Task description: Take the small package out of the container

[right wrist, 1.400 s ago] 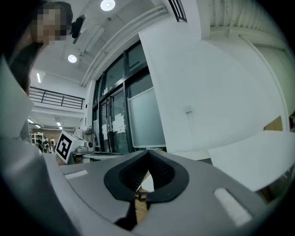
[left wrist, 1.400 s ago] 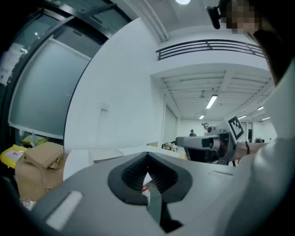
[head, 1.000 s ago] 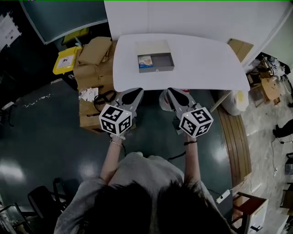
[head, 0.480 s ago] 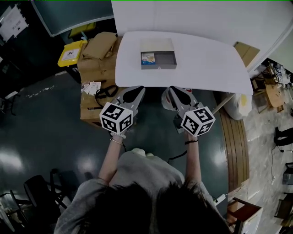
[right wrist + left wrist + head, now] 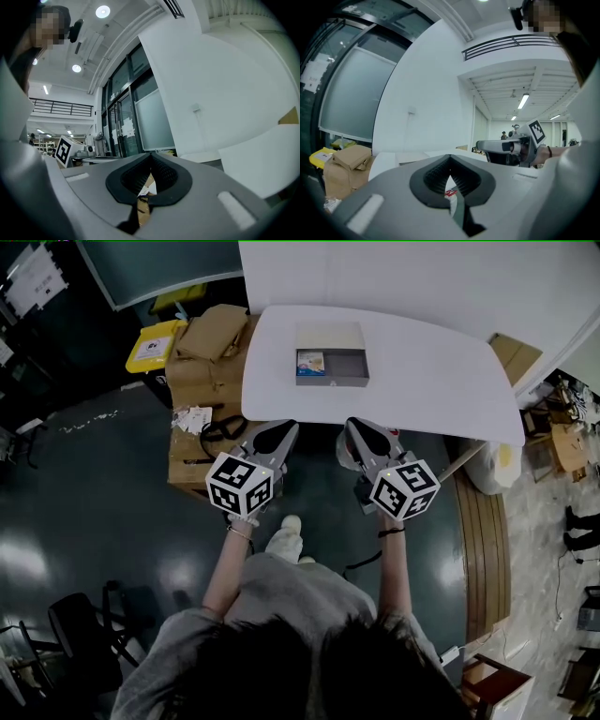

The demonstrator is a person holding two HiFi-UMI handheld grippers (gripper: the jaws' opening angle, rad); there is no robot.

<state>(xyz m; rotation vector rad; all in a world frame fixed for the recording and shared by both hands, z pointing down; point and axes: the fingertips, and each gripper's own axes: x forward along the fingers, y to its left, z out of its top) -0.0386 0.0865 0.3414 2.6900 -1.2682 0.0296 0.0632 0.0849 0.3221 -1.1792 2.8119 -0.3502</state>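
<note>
Head view, seen from above. I hold both grippers level and side by side, just short of the near edge of the white table (image 5: 427, 371).

- **Left gripper** (image 5: 284, 427): jaws closed tip to tip, nothing between them.
- **Right gripper** (image 5: 354, 425): jaws likewise closed and empty.
- **Grey container** (image 5: 342, 367): sits on the far half of the table, well apart from both grippers. Bare tabletop lies between it and the jaws.
- **Small package** (image 5: 310, 362): lies flat inside the container, at its left end.

Around the table:
- Cardboard boxes (image 5: 208, 345) are stacked against its left side, with a yellow bin (image 5: 153, 345) beyond them.
- A white bag (image 5: 345, 448) hangs below the near edge, beside the right gripper.
- My shoe (image 5: 284, 538) shows on the dark floor (image 5: 94, 493).
</note>
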